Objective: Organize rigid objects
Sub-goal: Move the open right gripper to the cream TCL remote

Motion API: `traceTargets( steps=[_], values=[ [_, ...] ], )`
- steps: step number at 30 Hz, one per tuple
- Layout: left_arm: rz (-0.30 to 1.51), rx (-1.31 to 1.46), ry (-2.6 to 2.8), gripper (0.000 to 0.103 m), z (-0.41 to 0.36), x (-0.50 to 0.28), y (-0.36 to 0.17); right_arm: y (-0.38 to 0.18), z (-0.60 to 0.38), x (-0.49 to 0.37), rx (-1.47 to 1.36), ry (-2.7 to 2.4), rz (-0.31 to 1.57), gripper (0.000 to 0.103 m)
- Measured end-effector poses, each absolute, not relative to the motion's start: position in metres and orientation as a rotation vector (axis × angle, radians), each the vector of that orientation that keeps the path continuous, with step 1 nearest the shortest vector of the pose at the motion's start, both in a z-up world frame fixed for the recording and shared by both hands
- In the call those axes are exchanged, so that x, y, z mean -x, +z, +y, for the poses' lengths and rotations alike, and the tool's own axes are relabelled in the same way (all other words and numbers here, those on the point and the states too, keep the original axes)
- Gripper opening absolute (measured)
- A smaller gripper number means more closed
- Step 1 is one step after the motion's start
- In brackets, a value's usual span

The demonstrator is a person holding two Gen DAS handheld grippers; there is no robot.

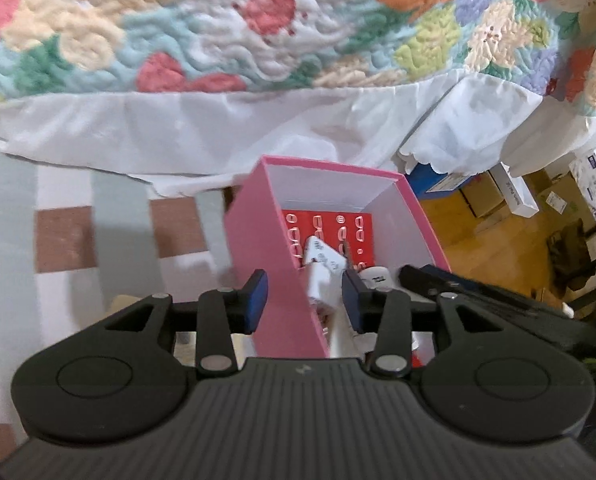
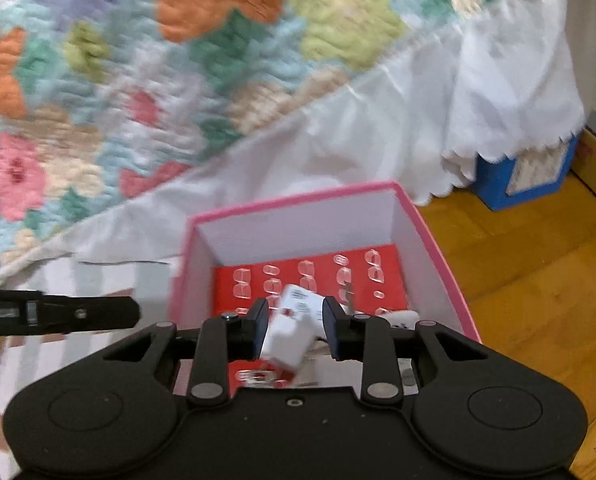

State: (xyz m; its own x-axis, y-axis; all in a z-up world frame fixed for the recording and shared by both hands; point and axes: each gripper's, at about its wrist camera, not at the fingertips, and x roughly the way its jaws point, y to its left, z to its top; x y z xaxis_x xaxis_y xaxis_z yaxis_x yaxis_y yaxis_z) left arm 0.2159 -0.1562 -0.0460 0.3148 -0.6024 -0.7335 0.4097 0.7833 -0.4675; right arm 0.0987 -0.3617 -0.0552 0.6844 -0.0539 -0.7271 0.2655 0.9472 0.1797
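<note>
A pink box (image 1: pixel 266 248) with white inner walls stands open on a striped cloth. A red card (image 1: pixel 361 236) with clear pieces lies on its floor. A white plug-like block (image 1: pixel 323 276) is in the box. My left gripper (image 1: pixel 303 294) is open and straddles the box's left wall, one finger outside, one inside. In the right wrist view the pink box (image 2: pixel 445 268) holds the red card (image 2: pixel 317 276). My right gripper (image 2: pixel 296 328) is over the box with the white block (image 2: pixel 290 332) tilted between its fingers; the left finger touches it, the right stands apart.
A floral quilt (image 1: pixel 258 24) with a white skirt (image 1: pixel 218 128) hangs behind the box. The wooden floor (image 2: pixel 537 272) lies to the right, with a blue box (image 2: pixel 525 176) and cardboard boxes (image 1: pixel 513 192). The left gripper's arm (image 2: pixel 58 314) shows at the left.
</note>
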Motion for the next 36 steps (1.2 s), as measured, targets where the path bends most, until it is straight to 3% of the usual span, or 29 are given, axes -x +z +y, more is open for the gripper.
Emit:
traceTargets(
  steps=[11,17,22,27,30,36],
  values=[
    [1.094,0.187,-0.581,0.043,-0.073,-0.203,-0.047,-0.015,-0.266,-0.097,-0.141,0.159,0.799,0.044],
    [1.113,0.227,-0.547,0.043,-0.052,-0.206,-0.070,-0.045,-0.228,-0.101,-0.158,0.169,0.870,0.050],
    [1.138,0.250,-0.528,0.044,-0.038,-0.213,-0.094,-0.076,-0.199,-0.093,-0.128,0.154,0.904,0.067],
    [1.191,0.282,-0.510,0.044,-0.029,-0.219,-0.123,-0.104,-0.174,-0.100,0.076,0.104,0.920,0.072],
    [1.223,0.328,-0.513,0.044,-0.026,-0.221,-0.140,-0.123,-0.173,-0.109,0.082,0.055,0.919,0.081],
    [1.133,0.365,-0.485,0.044,-0.028,-0.220,-0.154,-0.157,-0.169,-0.098,0.002,-0.100,0.879,0.082]
  ],
)
